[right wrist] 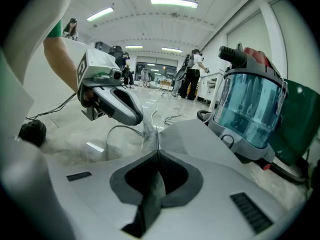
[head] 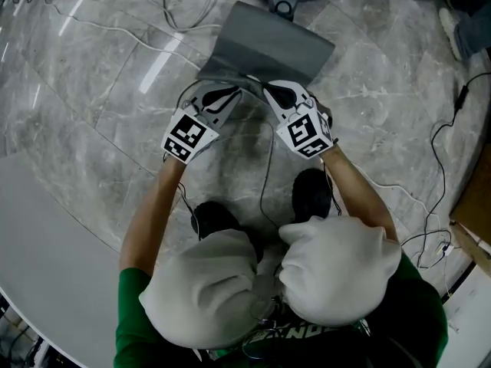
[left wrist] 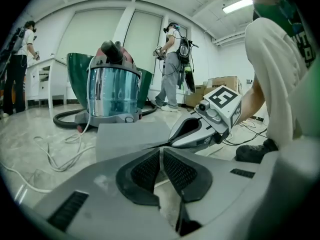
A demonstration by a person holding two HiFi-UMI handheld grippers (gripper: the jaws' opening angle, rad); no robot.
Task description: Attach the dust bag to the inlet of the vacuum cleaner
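left gripper (left wrist: 161, 151) and right gripper (right wrist: 158, 153) fingers clenched on the dust bag (head: 268, 48) edge; such a thin pinch could slip mid-lift.

Both bare forearms stretched forward, mid-frame in head view. Left gripper (head: 233, 93) and right gripper (head: 269, 90) side by side, tips angled inward, nearly meeting. Each gripper's jaws pinched shut on the dust bag (head: 268, 48) edge.

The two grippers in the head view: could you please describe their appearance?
Both the left gripper and right gripper have white shells with black claw pads, each carrying a black-and-white marker cube. Thin dark cables trail from them. The sleeves are green.
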